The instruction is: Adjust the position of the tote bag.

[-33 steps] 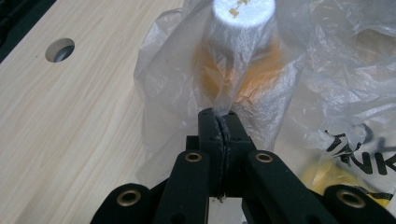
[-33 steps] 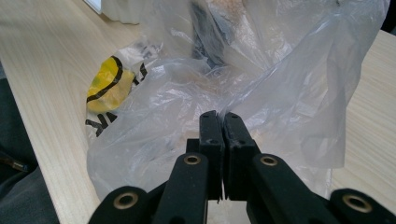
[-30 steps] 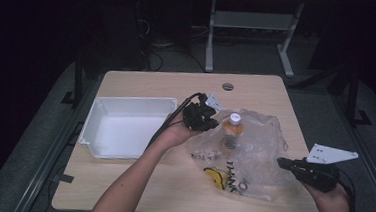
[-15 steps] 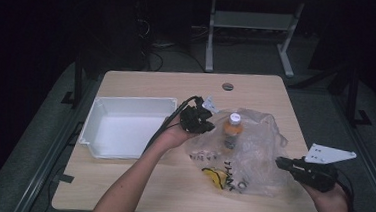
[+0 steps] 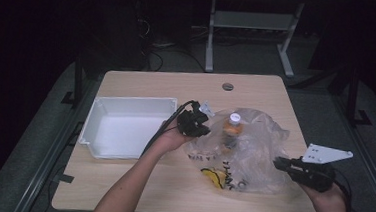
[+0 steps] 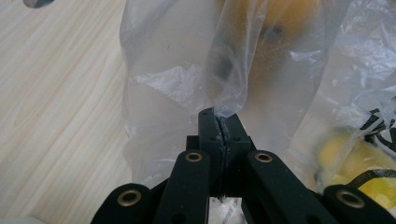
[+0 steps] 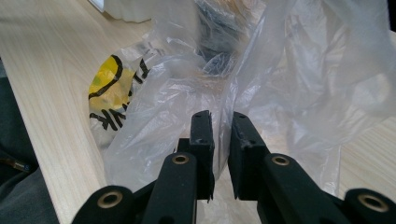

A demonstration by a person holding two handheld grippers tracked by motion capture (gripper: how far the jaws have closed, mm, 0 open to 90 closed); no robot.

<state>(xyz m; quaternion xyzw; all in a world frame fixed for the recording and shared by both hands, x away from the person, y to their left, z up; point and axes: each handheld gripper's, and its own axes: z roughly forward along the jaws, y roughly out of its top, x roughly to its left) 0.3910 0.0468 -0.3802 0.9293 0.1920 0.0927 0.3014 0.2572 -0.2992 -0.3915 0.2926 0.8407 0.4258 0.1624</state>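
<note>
The clear plastic bag lies crumpled on the wooden surface, just right of the white tray, with an orange bottle standing inside it and a yellow printed patch at the bag's near edge. On the tray side of the bag, the left gripper is clamped on a gathered fold of the film; in the left gripper view the fingers are pressed flat together with the plastic pinched between them. Compared with a second ago, that gripper is seen a little lower and closer to the surface, so the held edge is being brought down rather than lifted.

At the bag's far side from the tray, the right gripper is what changes: its fingers have just been opening. In the right gripper view a narrow gap is now seen between them, with a strand of film standing in the gap and not squeezed. The grip on that side is judged to be let go or reset. The bag is thus held from the tray side alone, and the bottle is judged not yet freed; a fresh hold on the film is probably needed before the mouth can be spread.
</note>
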